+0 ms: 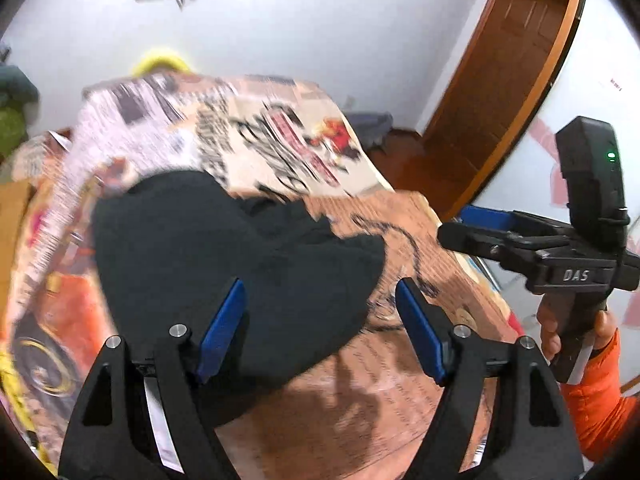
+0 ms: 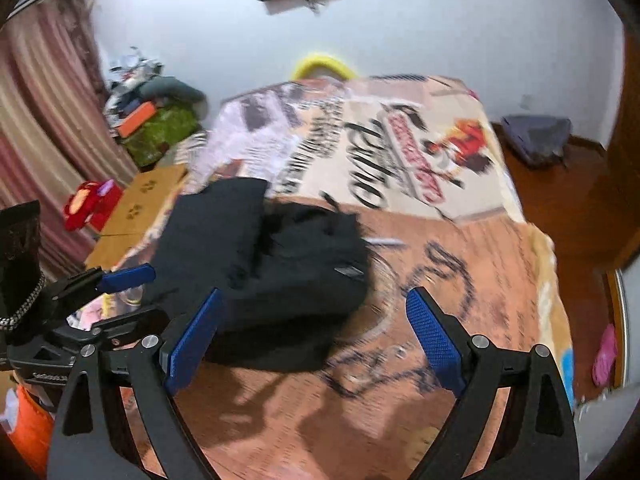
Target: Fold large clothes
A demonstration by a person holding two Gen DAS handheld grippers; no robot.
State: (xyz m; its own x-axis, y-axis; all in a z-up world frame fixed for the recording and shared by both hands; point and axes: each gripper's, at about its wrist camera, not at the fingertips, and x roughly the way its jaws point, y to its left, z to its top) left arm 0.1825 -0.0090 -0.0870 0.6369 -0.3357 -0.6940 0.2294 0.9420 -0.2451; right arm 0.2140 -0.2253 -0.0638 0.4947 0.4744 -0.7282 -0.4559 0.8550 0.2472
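A black garment (image 1: pixel 224 256) lies folded in a compact bundle on a bed covered with a printed orange and cream blanket (image 1: pixel 392 384). It also shows in the right wrist view (image 2: pixel 280 280), with a small grey label on its top. My left gripper (image 1: pixel 320 328) is open and empty, held above the garment's near edge. My right gripper (image 2: pixel 316 340) is open and empty, above the blanket just right of the garment. Each gripper shows from the side in the other's view: the right one (image 1: pixel 476 232), the left one (image 2: pixel 120 292).
A wooden door (image 1: pixel 500 88) stands at the right. A cardboard box (image 2: pixel 136 212), a red toy (image 2: pixel 92 204) and a cluttered pile (image 2: pixel 156 116) sit left of the bed by a curtain. A dark bundle (image 2: pixel 536 136) lies on the wooden floor.
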